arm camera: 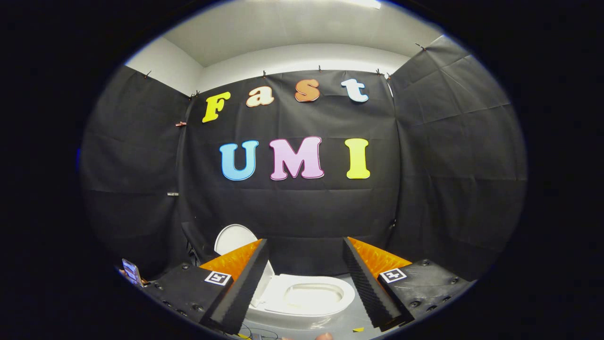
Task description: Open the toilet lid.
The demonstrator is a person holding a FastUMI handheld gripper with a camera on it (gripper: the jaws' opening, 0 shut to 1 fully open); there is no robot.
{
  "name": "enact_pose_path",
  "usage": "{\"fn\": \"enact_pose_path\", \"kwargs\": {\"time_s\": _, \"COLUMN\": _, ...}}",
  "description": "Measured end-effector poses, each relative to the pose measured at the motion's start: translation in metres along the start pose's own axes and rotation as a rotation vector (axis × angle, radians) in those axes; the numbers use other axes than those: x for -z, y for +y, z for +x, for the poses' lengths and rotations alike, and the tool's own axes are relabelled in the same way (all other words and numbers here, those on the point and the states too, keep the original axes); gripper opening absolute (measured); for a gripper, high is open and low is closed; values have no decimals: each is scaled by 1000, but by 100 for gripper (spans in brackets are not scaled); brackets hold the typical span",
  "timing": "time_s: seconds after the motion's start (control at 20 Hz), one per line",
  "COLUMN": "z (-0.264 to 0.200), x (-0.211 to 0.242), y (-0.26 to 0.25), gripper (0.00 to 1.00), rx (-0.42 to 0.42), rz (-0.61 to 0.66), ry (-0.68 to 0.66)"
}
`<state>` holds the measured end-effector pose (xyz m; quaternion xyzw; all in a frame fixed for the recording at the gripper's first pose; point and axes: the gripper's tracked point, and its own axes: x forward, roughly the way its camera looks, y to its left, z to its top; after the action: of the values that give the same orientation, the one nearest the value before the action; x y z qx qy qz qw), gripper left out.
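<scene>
Gripper (306,283) fingers spread wide, low center of frame; toilet (306,297) between them, lid (233,238) already upright at lower left.

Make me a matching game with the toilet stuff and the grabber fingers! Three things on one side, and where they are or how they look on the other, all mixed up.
Things:
1. toilet lid
2. toilet seat
3. gripper

States:
A. open, fingers spread apart with nothing between their pads
B. raised, standing up behind the left finger
C. lying flat around the bowl, seen between the two fingers

Right pairs: 1-B, 2-C, 3-A
</scene>
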<state>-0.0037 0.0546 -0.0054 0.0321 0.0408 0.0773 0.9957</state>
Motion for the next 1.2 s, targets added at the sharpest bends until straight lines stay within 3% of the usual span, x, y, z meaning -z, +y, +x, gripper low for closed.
{"fn": "enact_pose_path", "kwargs": {"time_s": 1.2, "z": -1, "x": 1, "y": -8, "gripper": 98, "rx": 17, "rz": 25, "ry": -5}}
